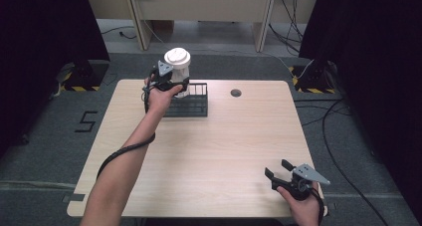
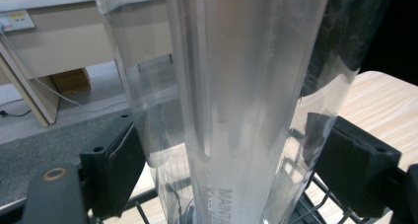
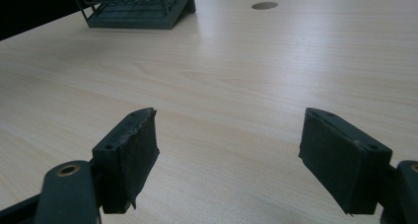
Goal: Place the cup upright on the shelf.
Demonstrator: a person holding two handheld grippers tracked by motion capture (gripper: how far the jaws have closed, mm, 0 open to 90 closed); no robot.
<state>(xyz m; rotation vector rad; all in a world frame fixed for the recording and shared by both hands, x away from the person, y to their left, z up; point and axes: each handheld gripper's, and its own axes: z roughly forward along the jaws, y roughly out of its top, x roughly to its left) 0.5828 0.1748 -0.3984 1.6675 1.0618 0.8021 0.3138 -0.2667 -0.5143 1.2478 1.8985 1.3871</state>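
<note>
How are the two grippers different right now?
The left gripper is at the table's far side, closed around a plastic-wrapped stack of white cups over the wire basket; the right gripper sits near the table's front edge, open and holding nothing. Both are black, hand-held, with a grey plate on top.

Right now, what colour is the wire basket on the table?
Black wire basket, clearest in the high view.

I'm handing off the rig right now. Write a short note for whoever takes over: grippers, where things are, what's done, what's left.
Left gripper: at the far left of the table, fingers on either side of the plastic-wrapped stack of white cups, over the black wire rack.
Right gripper: open, idle at the near right corner.
Done: stack reached.
Left: probably seat it in the rack, then release.
</note>
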